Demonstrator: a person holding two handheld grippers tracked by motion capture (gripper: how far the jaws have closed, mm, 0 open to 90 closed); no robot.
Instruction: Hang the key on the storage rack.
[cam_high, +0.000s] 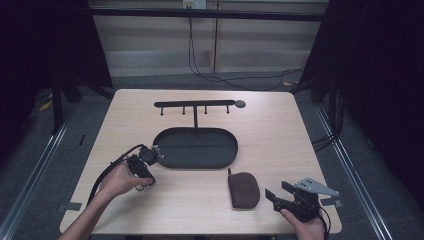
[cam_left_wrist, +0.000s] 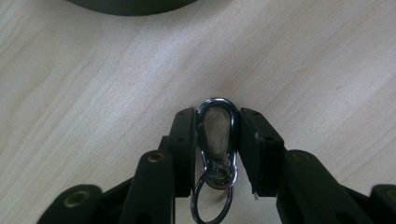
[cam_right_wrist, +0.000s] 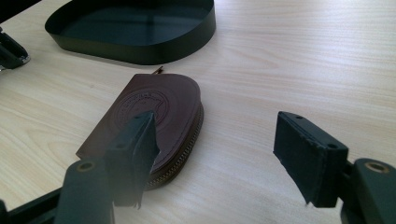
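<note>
The left gripper clamped a small, stiff, slippery metal clasp by its sides; the right gripper gaped open near the soft pouch.

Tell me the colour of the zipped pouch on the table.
Dark brown leather pouch with an embossed round emblem; clearest in the right gripper view.

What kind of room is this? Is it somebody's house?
Probably not a house; it looks like a recording lab or studio. A lone wooden table stands between dark curtains, cables trail over the floor, and a person's hand holds the left tool.
</note>
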